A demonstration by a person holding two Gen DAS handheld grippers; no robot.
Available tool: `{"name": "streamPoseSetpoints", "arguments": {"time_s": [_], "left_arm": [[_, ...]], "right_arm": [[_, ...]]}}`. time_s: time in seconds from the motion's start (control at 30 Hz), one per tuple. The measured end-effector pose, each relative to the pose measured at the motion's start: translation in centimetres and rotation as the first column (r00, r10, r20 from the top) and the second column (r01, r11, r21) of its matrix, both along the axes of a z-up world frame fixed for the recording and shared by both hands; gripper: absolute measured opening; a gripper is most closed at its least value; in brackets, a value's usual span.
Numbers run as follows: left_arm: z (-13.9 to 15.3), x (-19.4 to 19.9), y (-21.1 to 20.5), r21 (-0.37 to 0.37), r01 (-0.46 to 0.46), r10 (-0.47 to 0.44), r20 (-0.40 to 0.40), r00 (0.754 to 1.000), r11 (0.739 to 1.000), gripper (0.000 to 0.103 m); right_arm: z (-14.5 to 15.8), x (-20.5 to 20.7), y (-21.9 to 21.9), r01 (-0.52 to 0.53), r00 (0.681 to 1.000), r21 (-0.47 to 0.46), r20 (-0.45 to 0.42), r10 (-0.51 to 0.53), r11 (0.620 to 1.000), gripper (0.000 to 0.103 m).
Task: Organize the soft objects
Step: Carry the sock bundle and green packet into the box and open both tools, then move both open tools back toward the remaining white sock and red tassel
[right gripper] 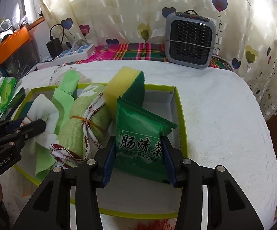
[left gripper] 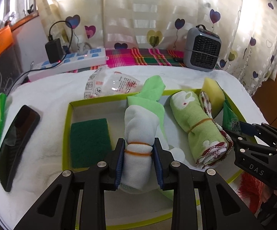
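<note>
Left wrist view: both grippers lower bundles into the shallow box [left gripper: 69, 115].
Low centre, the left gripper [left gripper: 138, 151] pinches the banded white cloth roll [left gripper: 137, 134], narrowly parted, aiming beside the green scouring pad [left gripper: 89, 141]. Right view: the right gripper [right gripper: 138, 153], about half open, clamps the green tea packet [right gripper: 140, 140] toward the free corner; yellow sponge [right gripper: 117, 86] behind.
</note>
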State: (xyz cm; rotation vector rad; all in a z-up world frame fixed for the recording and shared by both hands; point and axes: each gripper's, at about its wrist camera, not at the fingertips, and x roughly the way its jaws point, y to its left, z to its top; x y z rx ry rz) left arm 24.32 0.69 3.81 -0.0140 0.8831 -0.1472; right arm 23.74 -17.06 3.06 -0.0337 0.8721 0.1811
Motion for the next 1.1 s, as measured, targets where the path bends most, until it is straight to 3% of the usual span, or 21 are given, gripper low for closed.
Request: {"name": "streamPoseSetpoints", "arguments": {"time_s": [0.3, 0.43, 1.1], "left_arm": [[0.1, -0.1, 0.0, -0.007, 0.002, -0.002, -0.001, 1.0, 1.0, 0.028], [0.3, -0.4, 0.0, -0.025, 0.01, -0.01, -0.001, 1.0, 1.0, 0.037], [1.3, -2.3, -0.1, -0.026, 0.014, -0.014, 0.023, 1.0, 1.0, 0.045]], "right_arm": [[-0.1, -0.3, 0.0, -0.015, 1.0, 0.004, 0.007, 0.015, 1.0, 0.051], [0.1, -0.7, 0.0, -0.017, 1.0, 0.003, 0.02, 0.017, 1.0, 0.058], [1.5, -2.3, -1.1, 0.024, 0.997, 0.045, 0.066, -0.027, 0.999, 0.065]]}}
